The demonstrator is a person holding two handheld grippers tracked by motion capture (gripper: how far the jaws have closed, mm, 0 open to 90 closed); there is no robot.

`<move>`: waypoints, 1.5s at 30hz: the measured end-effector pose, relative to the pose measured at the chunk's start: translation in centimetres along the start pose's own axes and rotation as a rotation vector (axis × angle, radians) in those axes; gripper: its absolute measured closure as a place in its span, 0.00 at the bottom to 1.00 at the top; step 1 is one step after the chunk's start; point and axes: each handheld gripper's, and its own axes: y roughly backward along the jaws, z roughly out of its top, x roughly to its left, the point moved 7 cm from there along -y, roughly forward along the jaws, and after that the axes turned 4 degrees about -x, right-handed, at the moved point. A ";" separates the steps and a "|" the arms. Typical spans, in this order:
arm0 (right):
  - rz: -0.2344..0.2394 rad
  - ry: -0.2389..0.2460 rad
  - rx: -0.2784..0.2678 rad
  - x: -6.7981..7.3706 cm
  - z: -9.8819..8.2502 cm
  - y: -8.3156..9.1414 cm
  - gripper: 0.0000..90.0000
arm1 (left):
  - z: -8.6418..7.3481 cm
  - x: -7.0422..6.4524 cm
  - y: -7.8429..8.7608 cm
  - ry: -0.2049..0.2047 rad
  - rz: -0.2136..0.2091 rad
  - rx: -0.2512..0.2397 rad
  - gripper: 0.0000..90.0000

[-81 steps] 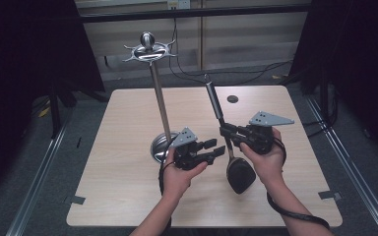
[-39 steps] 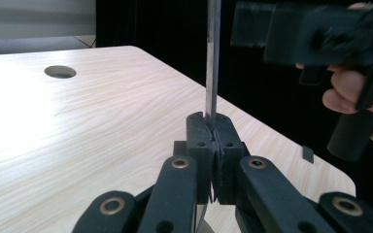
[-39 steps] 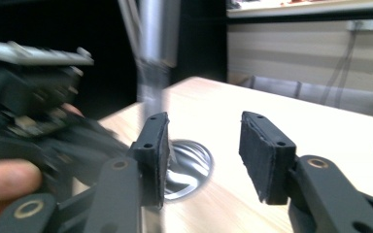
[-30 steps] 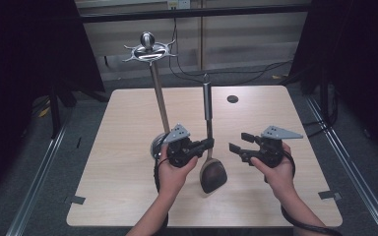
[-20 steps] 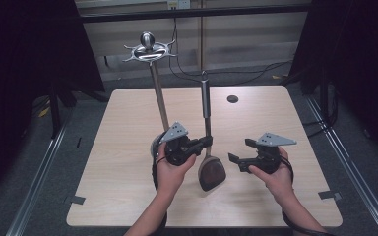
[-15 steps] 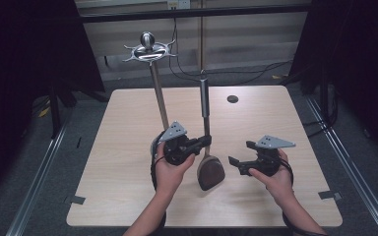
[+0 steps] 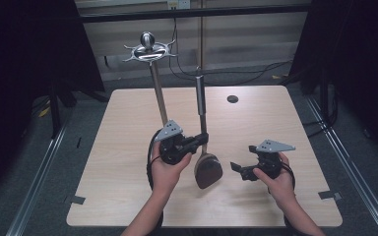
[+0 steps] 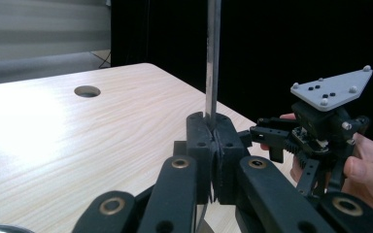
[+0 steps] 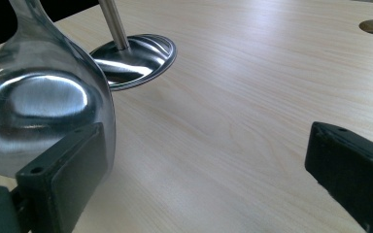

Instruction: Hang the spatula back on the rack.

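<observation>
The left claw (image 7: 199,141) is clamped tight on the thin metal stem of a large steel spoon (image 7: 207,169) — in the left gripper view the two pads (image 8: 201,141) meet around the stem (image 8: 212,63), which rises straight up out of them. The spoon stands nearly upright, bowl down near the desk (image 7: 128,128) and dark handle up. The left hand (image 7: 165,169) comes in from the near edge, forearm angled toward the middle of the desk.

The right claw (image 7: 237,168) sits to the right of the spoon's bowl, jaws wide apart after just opening, nothing between them — the right gripper view shows bare wood between the pads, with the spoon's bowl (image 9: 43,107) close behind one jaw. The right hand (image 7: 275,177) holds it low over the desk, pointing left toward the bowl.

Behind the left claw stands a metal rack (image 7: 150,49) on a slim pole, its round base (image 9: 136,56) on the light wood. A round hole (image 7: 233,99) is in the far part of the desk. Around it are grey floor, cables and dark curtains.
</observation>
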 end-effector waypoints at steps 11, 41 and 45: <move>-0.012 0.009 0.017 0.0 -0.2 -0.2 0.02 | 1.8 0.7 1.1 -0.004 0.044 -0.026 0.98; -0.002 0.000 -0.004 0.1 0.2 0.0 0.02 | 2.8 2.9 2.3 -0.016 0.138 -0.063 0.98; -0.006 -0.001 -0.004 0.0 0.2 0.0 0.02 | 2.8 3.0 2.2 -0.007 0.145 -0.072 0.98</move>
